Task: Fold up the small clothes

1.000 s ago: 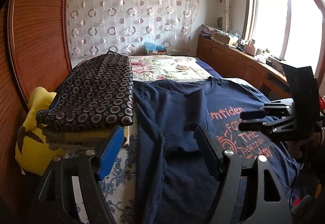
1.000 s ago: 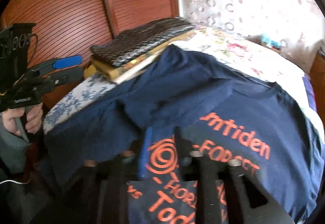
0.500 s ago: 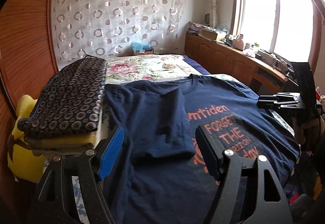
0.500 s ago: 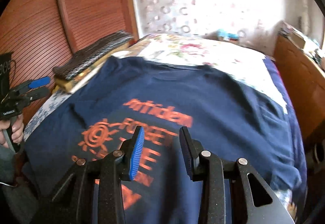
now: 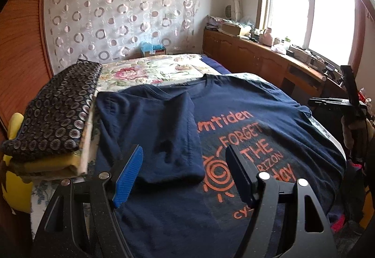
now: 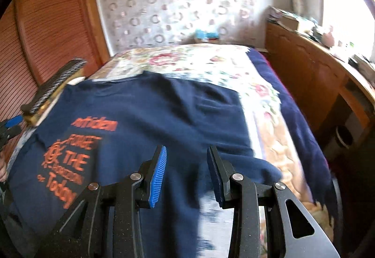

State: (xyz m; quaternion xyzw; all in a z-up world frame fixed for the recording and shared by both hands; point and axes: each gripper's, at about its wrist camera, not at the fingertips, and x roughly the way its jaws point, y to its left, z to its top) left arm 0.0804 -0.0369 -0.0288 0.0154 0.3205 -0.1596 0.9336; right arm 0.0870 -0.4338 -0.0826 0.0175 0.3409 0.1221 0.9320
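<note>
On floral bedspread (image 5: 150, 68): navy T-shirt (image 5: 269, 103) (sleeve folded).

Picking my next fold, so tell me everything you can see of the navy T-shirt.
The navy T-shirt lies front-up on the bed, soft knit, orange print reading FORGET THE. One sleeve side is already folded inward over the chest; the other lies flat. The folded stack borders it. Neither gripper touches it.

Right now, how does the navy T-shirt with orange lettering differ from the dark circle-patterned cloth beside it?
The navy T-shirt with orange lettering lies spread over the bed with one sleeve folded in; the dark circle-patterned cloth is fully folded. The T-shirt rests on the bedspread; the patterned cloth tops a stack. Both are dark fabric.
</note>
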